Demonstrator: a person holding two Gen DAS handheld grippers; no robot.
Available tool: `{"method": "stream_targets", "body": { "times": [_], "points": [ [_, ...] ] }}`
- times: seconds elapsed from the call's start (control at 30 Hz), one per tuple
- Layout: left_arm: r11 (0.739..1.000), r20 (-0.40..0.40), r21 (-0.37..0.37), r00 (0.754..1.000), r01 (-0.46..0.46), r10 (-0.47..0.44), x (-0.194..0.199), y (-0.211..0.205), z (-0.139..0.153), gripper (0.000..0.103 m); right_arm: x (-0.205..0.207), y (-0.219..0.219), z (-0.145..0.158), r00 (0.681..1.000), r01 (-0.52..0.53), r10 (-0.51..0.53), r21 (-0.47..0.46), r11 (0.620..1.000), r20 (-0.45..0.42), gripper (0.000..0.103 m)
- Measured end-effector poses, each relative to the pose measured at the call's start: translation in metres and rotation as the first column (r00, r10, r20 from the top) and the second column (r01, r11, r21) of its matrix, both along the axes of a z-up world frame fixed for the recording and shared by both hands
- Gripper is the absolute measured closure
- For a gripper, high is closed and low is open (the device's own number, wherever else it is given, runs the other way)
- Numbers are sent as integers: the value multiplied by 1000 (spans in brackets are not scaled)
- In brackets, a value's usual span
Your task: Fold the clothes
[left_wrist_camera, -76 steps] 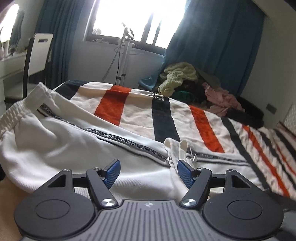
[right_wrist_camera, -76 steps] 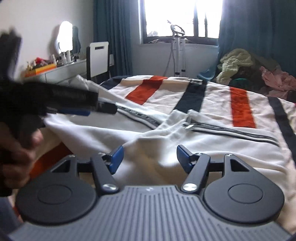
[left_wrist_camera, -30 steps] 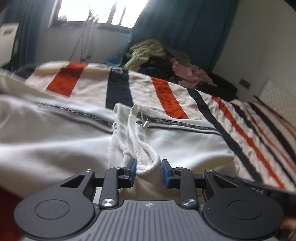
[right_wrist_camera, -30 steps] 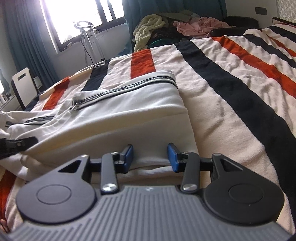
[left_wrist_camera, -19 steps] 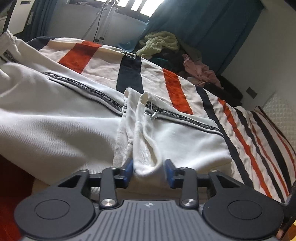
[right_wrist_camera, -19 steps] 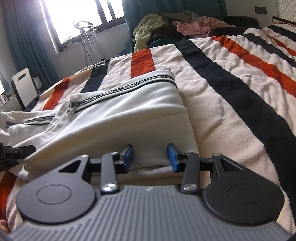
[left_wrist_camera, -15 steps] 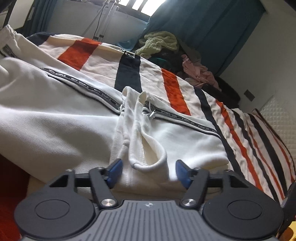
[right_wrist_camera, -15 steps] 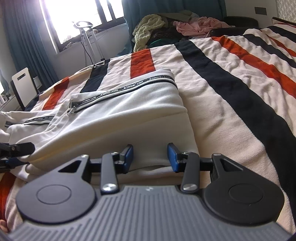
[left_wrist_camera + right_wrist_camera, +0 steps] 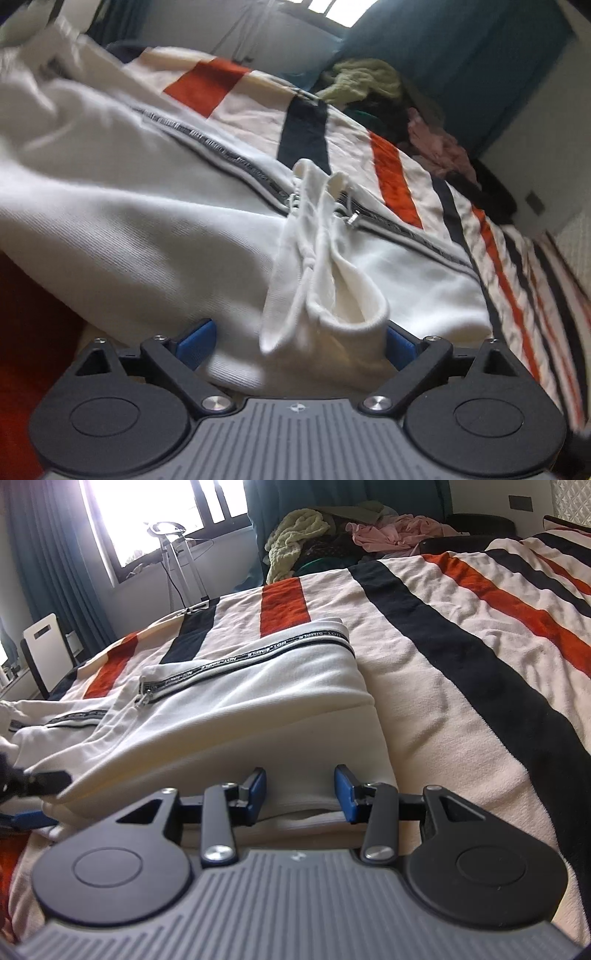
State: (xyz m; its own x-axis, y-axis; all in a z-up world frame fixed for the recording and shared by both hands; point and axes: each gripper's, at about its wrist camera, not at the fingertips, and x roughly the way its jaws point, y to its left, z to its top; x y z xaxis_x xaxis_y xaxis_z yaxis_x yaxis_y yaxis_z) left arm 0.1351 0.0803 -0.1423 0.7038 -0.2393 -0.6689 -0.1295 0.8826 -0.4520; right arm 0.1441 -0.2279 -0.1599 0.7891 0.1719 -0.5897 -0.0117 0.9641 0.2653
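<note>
A white garment (image 9: 147,229) with black lettered tape along its zips lies partly folded on the striped bed cover (image 9: 306,122). Its ribbed cuff (image 9: 347,314) rests loosely between the jaws of my left gripper (image 9: 297,341), which are opening and stand wide with no pad pressing on it. In the right wrist view the folded end of the garment (image 9: 240,701) fills the gap of my right gripper (image 9: 300,794), whose jaws are closed on the thick edge. The left gripper's fingers (image 9: 40,777) show at that view's left edge.
A heap of clothes (image 9: 332,528) lies beyond the bed's far end, by dark blue curtains. A metal stand (image 9: 177,554) is under the window and a white chair (image 9: 44,646) at far left. The striped bed cover (image 9: 461,664) stretches bare to the right.
My left gripper's jaws have spread apart and let go of the cuff, which now lies slack. The left hand has rolled and sunk a little. The right gripper has not moved.
</note>
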Motion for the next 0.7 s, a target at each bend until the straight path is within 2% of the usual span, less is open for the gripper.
{"method": "stream_targets", "body": {
  "times": [0.07,0.13,0.17,0.2,0.23,0.3,0.33,0.43,0.57,0.7],
  "points": [
    [1000,9,-23,1000,-15,15,2,3,-3,14,0,0,0,1000,0,0,0,1000,1,60],
    [1000,27,-26,1000,9,-8,0,2,-1,38,0,0,0,1000,-1,1,1,1000,1,60],
    [999,36,-27,999,22,-21,-1,2,0,45,0,0,0,1000,-1,1,1,1000,1,60],
    [999,44,-17,998,34,-34,-2,-1,2,54,0,0,0,1000,-1,1,0,1000,2,60],
    [998,61,12,996,58,-58,-3,-5,5,68,-1,1,0,1000,-1,1,-1,1000,2,60],
    [996,79,44,993,82,-85,-8,-10,11,72,-1,1,0,1000,-2,2,1,1000,2,60],
    [996,81,30,993,79,-81,-11,-9,13,75,-1,0,0,1000,-3,3,1,1000,2,60],
    [997,77,-35,995,69,-67,-17,-2,17,76,-2,0,0,1000,-6,6,5,1000,1,60],
    [998,40,-32,998,49,-48,-13,-3,9,74,-1,1,-1,1000,-11,11,-1,1000,-3,60],
    [998,25,-52,999,37,-35,-12,-1,9,58,0,1,-1,1000,-10,10,2,1000,-5,60]
  ]
}}
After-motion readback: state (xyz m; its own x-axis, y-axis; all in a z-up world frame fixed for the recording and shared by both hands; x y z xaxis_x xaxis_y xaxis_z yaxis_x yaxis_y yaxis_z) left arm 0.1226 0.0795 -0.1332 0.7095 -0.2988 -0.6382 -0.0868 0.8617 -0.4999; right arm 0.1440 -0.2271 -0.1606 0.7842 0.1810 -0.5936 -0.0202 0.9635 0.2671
